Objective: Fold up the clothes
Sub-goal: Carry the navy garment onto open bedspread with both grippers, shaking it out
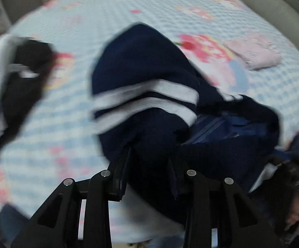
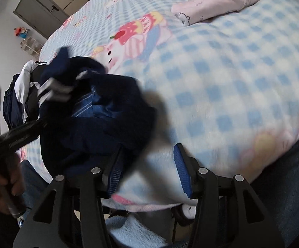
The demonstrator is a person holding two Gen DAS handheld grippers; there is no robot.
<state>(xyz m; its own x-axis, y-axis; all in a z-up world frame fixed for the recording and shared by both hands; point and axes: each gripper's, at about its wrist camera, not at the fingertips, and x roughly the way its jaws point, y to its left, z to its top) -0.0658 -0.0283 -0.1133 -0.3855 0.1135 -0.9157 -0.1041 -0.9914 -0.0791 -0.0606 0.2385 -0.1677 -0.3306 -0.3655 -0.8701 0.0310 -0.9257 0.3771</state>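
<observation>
A navy garment (image 1: pixel 141 62) with two white stripes is bunched up in the left wrist view, blurred, rising over the checked bed cover (image 1: pixel 66 113). My left gripper (image 1: pixel 147 165) has the navy cloth packed between its fingers and is shut on it. The right wrist view shows the same navy garment (image 2: pixel 108 124), with its blue lining exposed, at the left. My left gripper's black body (image 2: pixel 19 136) reaches into it, held by a person's hand (image 2: pixel 2 186). My right gripper (image 2: pixel 149 165) is open just right of the garment, with only bed cover (image 2: pixel 232 82) between its blue pads (image 2: pixel 182 171).
A folded pink garment (image 2: pixel 217 4) lies on the far side of the bed, also the pink garment (image 1: pixel 255 51) in the left view. A heap of dark and white clothes (image 2: pixel 19 95) sits at the bed's left edge. A denim-clad leg (image 2: pixel 290 175) is at the right, a grey cabinet (image 2: pixel 41 10) beyond.
</observation>
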